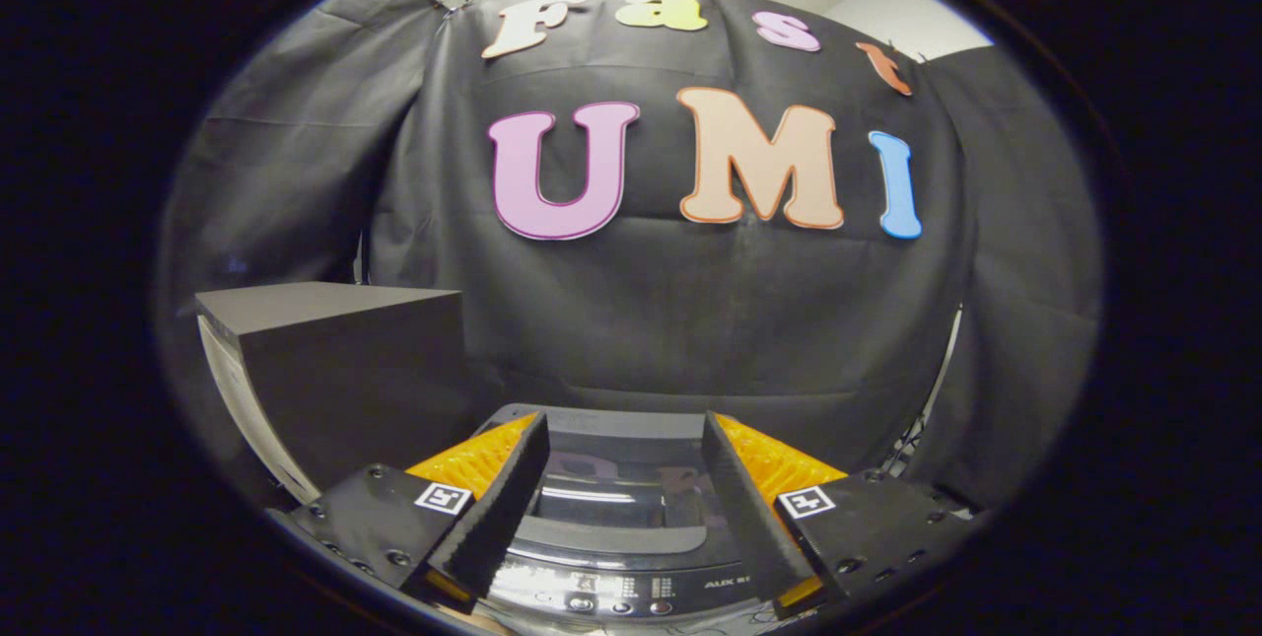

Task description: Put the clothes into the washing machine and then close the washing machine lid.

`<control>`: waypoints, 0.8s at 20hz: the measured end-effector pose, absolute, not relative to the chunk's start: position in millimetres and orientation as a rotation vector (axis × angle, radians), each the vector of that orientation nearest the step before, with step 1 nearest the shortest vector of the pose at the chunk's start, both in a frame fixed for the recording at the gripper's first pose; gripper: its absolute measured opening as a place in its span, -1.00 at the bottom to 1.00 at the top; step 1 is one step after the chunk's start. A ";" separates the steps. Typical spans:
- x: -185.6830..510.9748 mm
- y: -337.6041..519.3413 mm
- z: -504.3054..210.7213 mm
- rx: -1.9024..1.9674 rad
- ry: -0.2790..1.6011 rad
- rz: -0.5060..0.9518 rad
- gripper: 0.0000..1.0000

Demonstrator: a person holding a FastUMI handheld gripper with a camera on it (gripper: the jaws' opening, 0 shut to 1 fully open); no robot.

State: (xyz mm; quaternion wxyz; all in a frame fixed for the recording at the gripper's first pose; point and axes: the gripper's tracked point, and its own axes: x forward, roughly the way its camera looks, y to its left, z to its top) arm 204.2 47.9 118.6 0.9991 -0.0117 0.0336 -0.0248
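Black cloth wall fills the upper and middle frame; a dark box [335, 360] stands at centre left. At bottom centre, the claw [625, 463] is spread wide, holding and touching nothing. Between and below its fingers lies the washing machine [616, 597], its glossy lid [611, 503] down, its control panel nearest the lens.

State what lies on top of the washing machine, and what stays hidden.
The washing machine has its shiny lid down on top. The open gripper holds nothing above it. The lid hides the drum's contents.
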 end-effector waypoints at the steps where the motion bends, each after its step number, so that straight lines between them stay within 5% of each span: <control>1: 197.9 43.2 111.6 -0.020 0.066 -0.049 0.94; 16: 63.6 -9.3 37.5 -0.037 -0.004 0.033 0.98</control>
